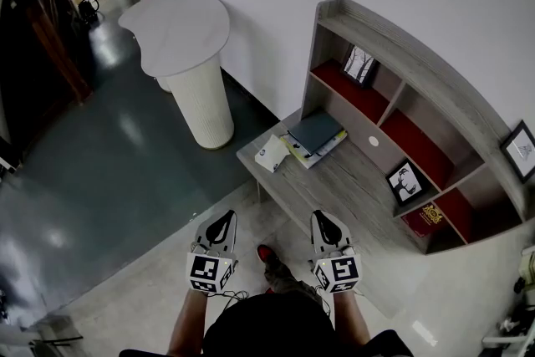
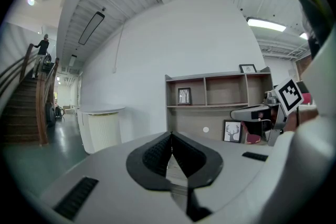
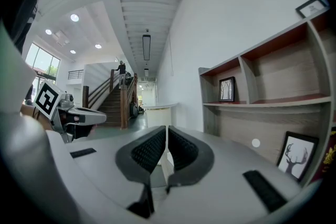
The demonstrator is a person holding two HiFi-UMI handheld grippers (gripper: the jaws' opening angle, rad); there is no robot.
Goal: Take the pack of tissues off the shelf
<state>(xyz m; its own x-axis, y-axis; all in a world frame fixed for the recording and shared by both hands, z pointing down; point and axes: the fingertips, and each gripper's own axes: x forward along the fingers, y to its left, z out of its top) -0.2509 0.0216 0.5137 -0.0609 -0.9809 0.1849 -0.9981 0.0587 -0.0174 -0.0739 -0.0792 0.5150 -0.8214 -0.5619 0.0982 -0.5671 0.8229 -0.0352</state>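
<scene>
Holds left claw and right claw pinched shut, empty, poised short of table, facing tissue pack at its corner.

You're wearing a dark top and a red-toed shoe; your white left gripper and right gripper are showing black ribbed pads and checkered marker cubes.

White pack of tissues on the shelf, left end
</scene>
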